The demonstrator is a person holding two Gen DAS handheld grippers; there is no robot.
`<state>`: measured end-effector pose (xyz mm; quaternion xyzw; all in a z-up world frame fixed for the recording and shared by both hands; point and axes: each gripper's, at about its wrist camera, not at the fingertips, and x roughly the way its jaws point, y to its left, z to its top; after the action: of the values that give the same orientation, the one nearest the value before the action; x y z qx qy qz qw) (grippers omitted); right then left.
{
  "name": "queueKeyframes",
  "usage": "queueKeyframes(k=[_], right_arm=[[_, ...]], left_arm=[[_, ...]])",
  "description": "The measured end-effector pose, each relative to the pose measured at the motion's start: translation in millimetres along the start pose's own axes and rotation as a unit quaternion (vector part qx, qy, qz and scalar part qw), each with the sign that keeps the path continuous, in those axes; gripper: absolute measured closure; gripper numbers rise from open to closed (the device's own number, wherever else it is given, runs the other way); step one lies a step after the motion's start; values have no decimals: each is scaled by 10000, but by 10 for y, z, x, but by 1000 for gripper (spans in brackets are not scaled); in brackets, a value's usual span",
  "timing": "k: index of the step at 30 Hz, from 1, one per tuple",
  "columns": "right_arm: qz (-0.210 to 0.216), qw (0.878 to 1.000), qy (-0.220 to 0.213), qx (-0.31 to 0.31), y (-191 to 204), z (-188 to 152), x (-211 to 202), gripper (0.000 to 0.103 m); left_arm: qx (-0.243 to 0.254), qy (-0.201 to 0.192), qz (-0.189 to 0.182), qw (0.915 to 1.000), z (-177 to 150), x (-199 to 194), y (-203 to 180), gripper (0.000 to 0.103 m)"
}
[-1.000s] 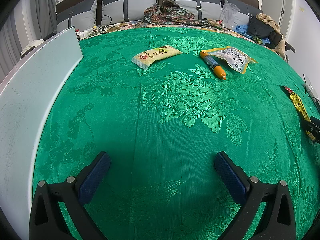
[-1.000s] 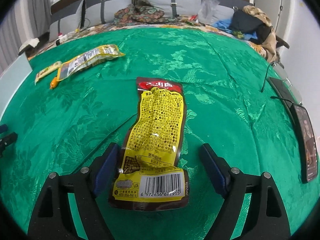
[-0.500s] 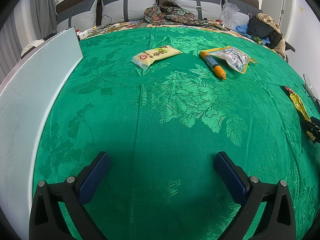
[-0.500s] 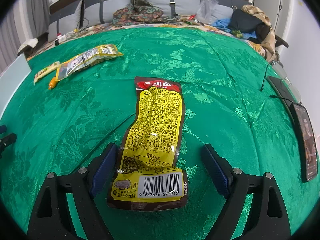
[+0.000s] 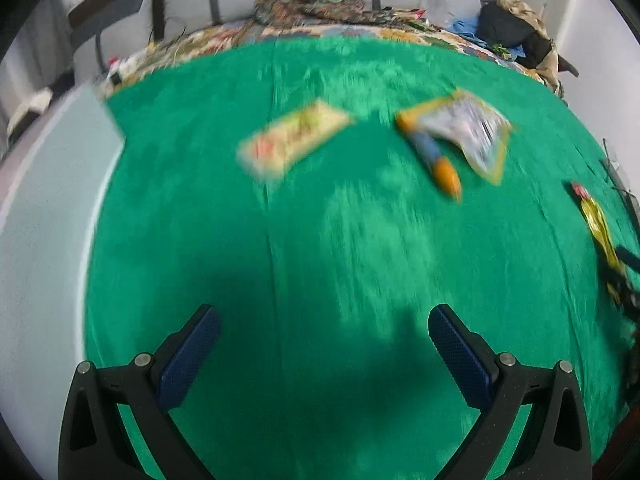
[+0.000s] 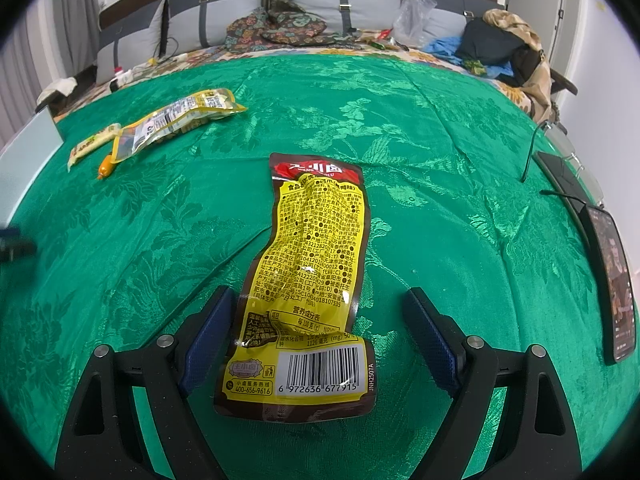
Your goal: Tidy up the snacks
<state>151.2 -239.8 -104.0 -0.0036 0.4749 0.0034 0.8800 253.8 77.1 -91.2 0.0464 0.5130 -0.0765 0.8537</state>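
Observation:
A long yellow and brown snack pouch (image 6: 312, 272) lies flat on the green cloth (image 6: 420, 140), its barcode end between the fingers of my right gripper (image 6: 318, 300), which stands open around it without squeezing. My left gripper (image 5: 324, 320) is open over bare green cloth (image 5: 320, 260) with nothing between its fingers. Ahead of it, blurred, lie a pale yellow packet (image 5: 292, 140), an orange and blue sausage stick (image 5: 434, 158) and a clear yellow-edged pouch (image 5: 472, 132). The same three snacks show at far left in the right wrist view: clear pouch (image 6: 176, 120), pale packet (image 6: 94, 142), sausage tip (image 6: 105, 168).
A pale blue-white board (image 5: 44, 220) runs along the left edge of the cloth. A phone (image 6: 612, 276) and a dark cabled device (image 6: 560, 172) lie at the right edge. Pillows (image 6: 340, 0), clothes and bags (image 6: 492, 40) crowd the far end.
The left wrist view has gone blurry and the far snacks sit lower and larger: my left gripper is moving forward. The right gripper has barely shifted around the yellow pouch.

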Motion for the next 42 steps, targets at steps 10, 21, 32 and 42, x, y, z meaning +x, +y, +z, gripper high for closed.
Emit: queueKeyframes(k=[10, 21, 32, 42], right_arm=[[4, 10000, 0, 4, -7, -1, 0, 14], [4, 10000, -1, 9, -9, -2, -3, 14], [4, 10000, -1, 12, -19, -2, -1, 14], [3, 10000, 0, 14, -14, -2, -4, 14]], left_arm=[[523, 263, 104, 9982, 1162, 542, 63, 1], [21, 509, -88, 9987, 1227, 889, 186, 0], [-88, 349, -134, 9993, 1181, 681, 200, 71], [-518, 461, -438, 9966, 277, 153, 149, 74]])
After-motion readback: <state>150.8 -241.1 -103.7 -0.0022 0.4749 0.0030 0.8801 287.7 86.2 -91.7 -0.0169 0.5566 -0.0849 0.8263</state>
